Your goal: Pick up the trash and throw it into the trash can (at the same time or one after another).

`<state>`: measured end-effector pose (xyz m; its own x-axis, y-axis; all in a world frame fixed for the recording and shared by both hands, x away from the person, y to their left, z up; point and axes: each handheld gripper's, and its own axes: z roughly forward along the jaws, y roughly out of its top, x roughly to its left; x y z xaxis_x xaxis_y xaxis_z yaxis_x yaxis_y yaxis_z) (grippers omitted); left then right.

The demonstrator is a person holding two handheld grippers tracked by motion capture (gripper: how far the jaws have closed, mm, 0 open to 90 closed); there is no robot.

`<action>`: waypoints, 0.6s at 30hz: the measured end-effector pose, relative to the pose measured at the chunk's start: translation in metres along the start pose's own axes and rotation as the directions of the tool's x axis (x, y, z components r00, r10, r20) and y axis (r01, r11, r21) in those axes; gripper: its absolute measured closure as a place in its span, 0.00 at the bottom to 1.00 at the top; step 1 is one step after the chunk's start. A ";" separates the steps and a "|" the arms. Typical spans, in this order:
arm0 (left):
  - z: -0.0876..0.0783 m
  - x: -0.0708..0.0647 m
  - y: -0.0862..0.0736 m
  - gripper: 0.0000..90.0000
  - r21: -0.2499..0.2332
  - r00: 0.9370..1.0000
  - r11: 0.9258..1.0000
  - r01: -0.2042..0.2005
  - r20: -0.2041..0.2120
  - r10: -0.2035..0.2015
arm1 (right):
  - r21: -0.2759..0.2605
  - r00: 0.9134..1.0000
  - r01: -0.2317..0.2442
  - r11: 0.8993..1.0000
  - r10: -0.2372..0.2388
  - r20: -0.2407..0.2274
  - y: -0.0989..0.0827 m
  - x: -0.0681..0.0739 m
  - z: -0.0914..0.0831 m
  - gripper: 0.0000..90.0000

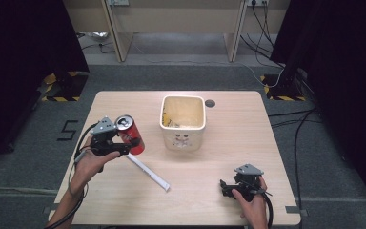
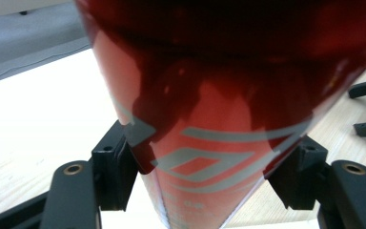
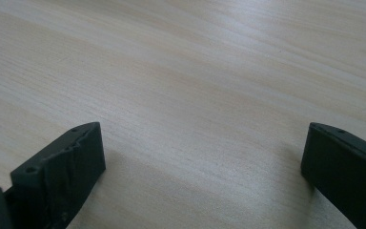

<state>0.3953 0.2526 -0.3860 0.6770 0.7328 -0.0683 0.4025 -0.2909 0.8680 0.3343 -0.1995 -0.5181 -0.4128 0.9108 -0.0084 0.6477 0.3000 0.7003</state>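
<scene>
While left tool point(image 1: 124, 143) pinches red soda can point(image 1: 130, 134) by sides, can off desk point(image 1: 209, 157), tilted, top up-left; cream bin point(image 1: 183, 122) just right of it, nearer left hand. Right tool point(image 1: 226, 187) spread, idle, resting low near desk edge.

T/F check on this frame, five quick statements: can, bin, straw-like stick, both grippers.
1. The left gripper is shut on the red can. True: the jaws press on both of its sides.
2. The can stands upright on the table. False: it is tilted and held off the tabletop.
3. The right gripper holds the white stick. False: its jaws stand open over bare wood, and the stick lies on the table below the can in the high view.
4. The cream bin sits near the middle of the table, open at the top. True.
5. The can is already in the bin. False: it is to the bin's left, in the gripper.
</scene>
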 end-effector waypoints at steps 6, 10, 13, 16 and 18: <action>-0.001 0.000 0.010 0.38 -0.006 1.000 1.000 -0.013 0.005 0.013 | 0.000 1.000 0.000 1.000 0.000 0.000 0.000 0.000 0.000 0.01; -0.002 -0.001 0.020 0.38 -0.018 1.000 1.000 -0.019 0.023 0.019 | 0.000 1.000 0.000 1.000 0.000 0.000 0.000 0.000 0.000 0.01; -0.004 -0.002 0.025 0.38 -0.021 0.999 0.999 -0.026 0.031 0.027 | -0.001 1.000 0.002 1.000 -0.002 0.000 0.000 0.000 0.000 0.01; -0.004 -0.004 0.035 0.38 -0.028 0.998 0.999 -0.038 0.040 0.039 | 0.000 1.000 0.002 1.000 -0.002 0.001 0.000 0.000 0.000 0.01; -0.004 -0.004 0.040 0.38 -0.029 0.998 0.999 -0.038 0.053 0.040 | 0.000 1.000 0.001 1.000 -0.001 0.000 0.000 0.000 0.000 0.01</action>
<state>0.4064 0.2399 -0.3491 0.7243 0.6868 -0.0600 0.3581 -0.3004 0.8841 0.3343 -0.1996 -0.5181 -0.4131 0.9106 -0.0091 0.6477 0.3008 0.7000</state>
